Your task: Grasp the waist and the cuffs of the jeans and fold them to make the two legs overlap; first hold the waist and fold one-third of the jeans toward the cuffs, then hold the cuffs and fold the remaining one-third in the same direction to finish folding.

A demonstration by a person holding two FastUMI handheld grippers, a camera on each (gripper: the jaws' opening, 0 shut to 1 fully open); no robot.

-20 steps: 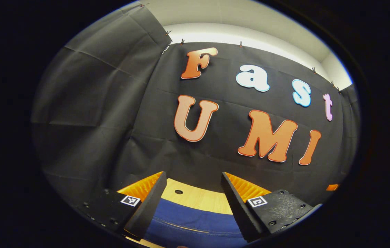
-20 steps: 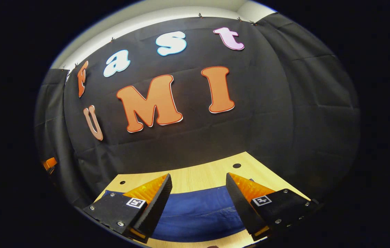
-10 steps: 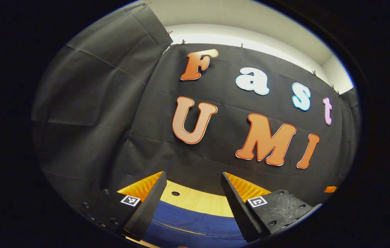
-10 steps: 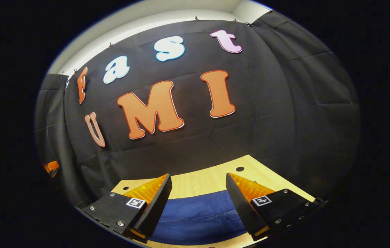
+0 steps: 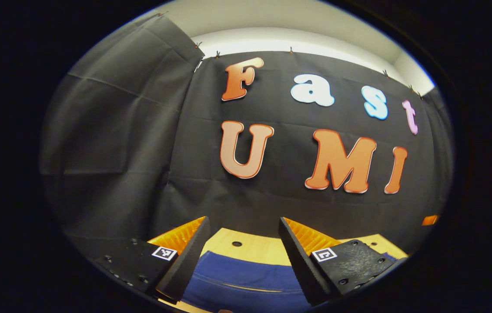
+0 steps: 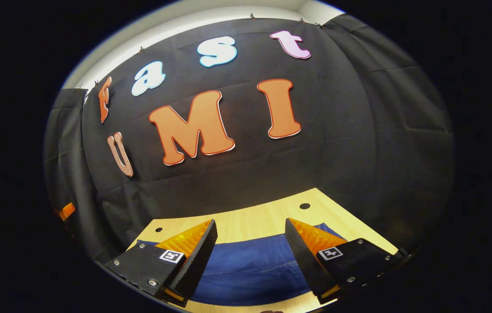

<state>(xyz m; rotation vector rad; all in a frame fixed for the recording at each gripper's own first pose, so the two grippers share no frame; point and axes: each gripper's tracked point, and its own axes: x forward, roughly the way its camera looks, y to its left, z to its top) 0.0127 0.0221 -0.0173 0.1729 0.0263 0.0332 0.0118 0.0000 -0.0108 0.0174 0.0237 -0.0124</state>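
Note:
Blue jeans (image 5: 246, 280) lie flat on a light wooden table (image 5: 254, 245) in the left gripper view, low between the fingers. My left gripper (image 5: 243, 234) is open and held above the cloth with nothing between its fingers. In the right gripper view the jeans (image 6: 250, 269) spread across the table (image 6: 263, 217) as a wide blue band with a seam line. My right gripper (image 6: 250, 237) also stands open above them, its fingers wide apart and empty. Which part of the jeans lies under each gripper is not clear.
The black cloth wall rises close behind the table's far edge in both views. Small round holes (image 6: 304, 206) mark the tabletop near that edge. An orange object (image 6: 67, 211) shows at the far left against the wall in the right gripper view.
Both gripper views have tilted slightly downward, so a little more table and jeans shows. Both grippers stay open and empty.

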